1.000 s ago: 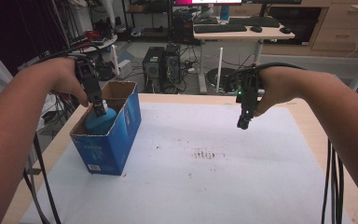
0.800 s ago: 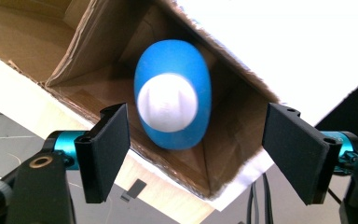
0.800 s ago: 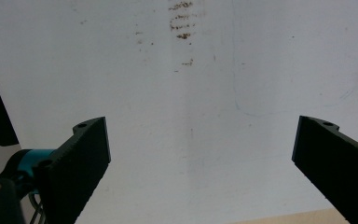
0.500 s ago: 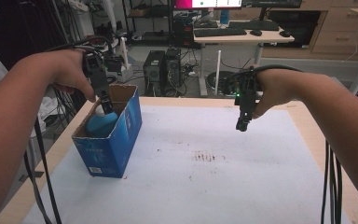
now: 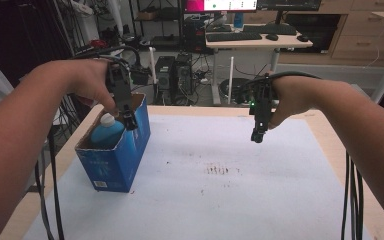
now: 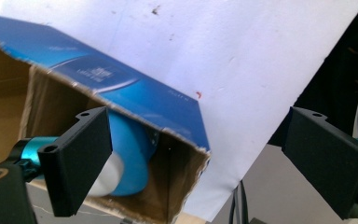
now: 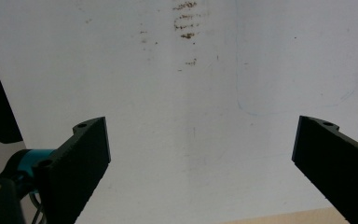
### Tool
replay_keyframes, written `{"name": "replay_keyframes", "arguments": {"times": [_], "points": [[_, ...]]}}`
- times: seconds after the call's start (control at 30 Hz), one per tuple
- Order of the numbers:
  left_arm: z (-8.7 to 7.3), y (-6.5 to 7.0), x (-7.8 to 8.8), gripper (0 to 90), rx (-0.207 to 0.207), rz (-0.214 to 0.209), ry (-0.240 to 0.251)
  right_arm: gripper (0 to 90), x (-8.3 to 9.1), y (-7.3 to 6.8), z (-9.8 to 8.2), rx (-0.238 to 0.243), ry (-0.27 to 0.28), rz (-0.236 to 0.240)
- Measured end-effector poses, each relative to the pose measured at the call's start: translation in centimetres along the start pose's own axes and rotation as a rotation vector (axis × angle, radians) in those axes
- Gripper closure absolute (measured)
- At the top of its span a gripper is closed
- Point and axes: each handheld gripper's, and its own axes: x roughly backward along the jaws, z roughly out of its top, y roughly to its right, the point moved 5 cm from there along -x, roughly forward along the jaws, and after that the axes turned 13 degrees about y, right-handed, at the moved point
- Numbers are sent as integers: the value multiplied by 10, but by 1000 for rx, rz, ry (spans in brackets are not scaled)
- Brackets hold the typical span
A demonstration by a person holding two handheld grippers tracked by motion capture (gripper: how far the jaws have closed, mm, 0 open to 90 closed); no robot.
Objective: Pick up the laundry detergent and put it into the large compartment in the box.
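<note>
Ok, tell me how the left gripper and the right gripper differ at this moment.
The left gripper is held over the open blue box, beside the blue bottle inside it; the right gripper hangs over the bare white table cover, far from the box. In the left gripper view the box and bottle lie between its jaws; in the right gripper view there is just the stained cover. Shared: both stand wide open, holding nothing.

Blue cardboard box [image 5: 121,155], top open w/ torn edges, stands upright near the table's left edge. Inside: a blue bottle [image 5: 107,134] w/ white cap [image 5: 108,120] (cap toward the far end), leaning, body below the rim.
</note>
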Motion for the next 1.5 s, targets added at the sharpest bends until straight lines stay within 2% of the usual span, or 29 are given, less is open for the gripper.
{"name": "replay_keyframes", "arguments": {"times": [0.23,0.37,0.57,0.73,0.97,1.0,1.1,1.17,1.33,1.5], "points": [[8,8,-11,56,-44,-15,-23,32,0,-1,0,2,0,-1],[11,9,-15,20,-40,-19,-36,32,0,-1,0,0,-3,4],[16,9,-20,16,-87,-11,-42,32,-1,-2,1,5,-1,4],[20,9,-25,16,-105,-42,-56,32,-3,-2,1,4,-16,2],[29,4,-26,16,-155,-52,-35,32,-4,-5,2,0,-28,6],[30,3,-25,16,-173,-54,-33,32,-4,-5,2,-2,-28,7],[32,3,-22,16,-186,-60,-18,32,-5,-5,3,-5,-30,13],[33,2,-22,17,-225,-53,-7,32,-6,-4,3,-10,-30,10],[35,2,-30,16,-268,-35,-37,32,-5,-4,3,-13,-30,10],[48,2,-38,17,-297,-47,-15,32,-3,-7,2,-11,-30,10]]}}
